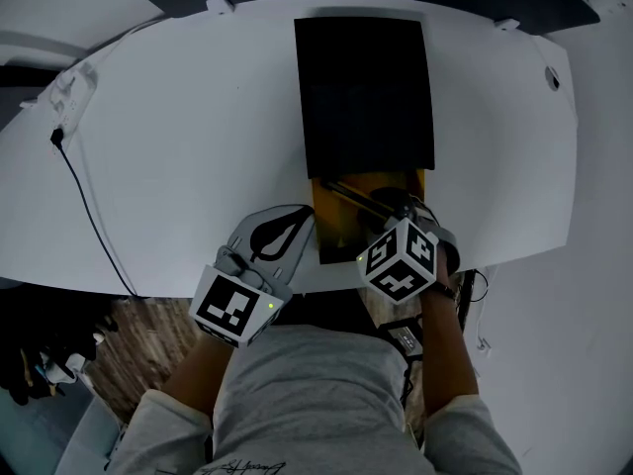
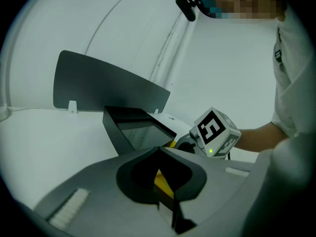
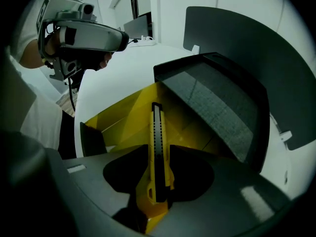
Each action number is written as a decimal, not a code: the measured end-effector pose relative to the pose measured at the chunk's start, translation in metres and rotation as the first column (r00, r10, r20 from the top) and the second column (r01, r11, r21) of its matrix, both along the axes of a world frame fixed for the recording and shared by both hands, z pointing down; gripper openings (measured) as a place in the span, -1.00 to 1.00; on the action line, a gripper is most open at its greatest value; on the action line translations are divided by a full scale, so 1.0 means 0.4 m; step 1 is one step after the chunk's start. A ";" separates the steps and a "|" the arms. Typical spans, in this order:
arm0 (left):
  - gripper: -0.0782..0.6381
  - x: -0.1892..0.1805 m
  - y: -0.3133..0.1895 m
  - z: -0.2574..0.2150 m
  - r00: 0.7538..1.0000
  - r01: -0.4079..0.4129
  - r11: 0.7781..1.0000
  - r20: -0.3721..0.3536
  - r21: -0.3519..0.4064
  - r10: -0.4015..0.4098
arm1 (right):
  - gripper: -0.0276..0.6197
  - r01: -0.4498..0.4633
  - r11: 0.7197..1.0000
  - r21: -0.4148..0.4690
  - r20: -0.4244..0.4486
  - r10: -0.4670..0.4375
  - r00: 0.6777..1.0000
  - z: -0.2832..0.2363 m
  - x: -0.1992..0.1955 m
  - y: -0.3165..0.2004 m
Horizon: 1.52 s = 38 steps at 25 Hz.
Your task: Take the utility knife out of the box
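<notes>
Cable: a black cable (image 1: 89, 216) crosses the left part of the white desk (image 1: 178, 146) and drops over its near edge.
Left gripper: the left gripper (image 1: 297, 231) is at the near edge, its jaws clamped on the left wall of the box (image 1: 331, 228).
Box: yellow inside, at the middle of the near edge; its black lid (image 1: 364, 97) lies open toward the far edge.
Utility knife: the yellow and black utility knife (image 3: 157, 147) lies in the box, flanked by the walls.
Right gripper: the right gripper (image 3: 159, 174) points steeply down into the box, jaws spread wide on either side of the knife without pressing on it.
</notes>
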<state>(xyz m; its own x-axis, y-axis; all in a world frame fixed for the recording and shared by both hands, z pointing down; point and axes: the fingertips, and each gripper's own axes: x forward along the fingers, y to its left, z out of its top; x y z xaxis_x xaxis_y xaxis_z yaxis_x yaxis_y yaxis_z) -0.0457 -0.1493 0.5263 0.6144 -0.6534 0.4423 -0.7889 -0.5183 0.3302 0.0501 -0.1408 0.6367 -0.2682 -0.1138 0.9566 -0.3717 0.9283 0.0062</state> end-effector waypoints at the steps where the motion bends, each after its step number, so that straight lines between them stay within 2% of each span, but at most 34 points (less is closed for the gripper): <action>1: -0.78 -0.002 0.001 0.004 1.000 0.001 1.000 0.000 -0.006 -0.001 | -0.44 0.003 1.000 -0.003 -0.007 -0.003 1.000 0.005 -0.001 0.000; 5: -0.78 -0.002 0.008 0.007 1.000 -0.001 1.000 -0.004 -0.030 0.001 | -0.45 0.002 1.000 -0.020 -0.023 -0.002 1.000 0.020 -0.003 0.005; 9: -0.78 -0.009 0.004 0.012 1.000 0.012 1.000 -0.012 -0.010 -0.012 | -0.50 -0.016 1.000 -0.025 -0.021 0.015 1.000 0.021 -0.003 0.004; 23: -0.78 -0.009 0.008 0.002 1.000 0.007 1.000 -0.016 -0.009 -0.007 | -0.51 -0.022 1.000 -0.016 -0.022 0.022 1.000 0.015 0.007 0.012; 27: -0.78 -0.010 0.015 -0.002 1.000 0.004 1.000 -0.009 -0.014 -0.004 | -0.51 -0.038 0.999 -0.004 0.008 0.039 0.999 -0.006 0.010 0.015; 38: -0.78 0.007 0.021 -0.068 1.000 -0.012 0.999 0.000 0.030 0.012 | -0.51 -0.103 0.994 0.049 0.102 0.097 0.990 -0.107 0.015 0.035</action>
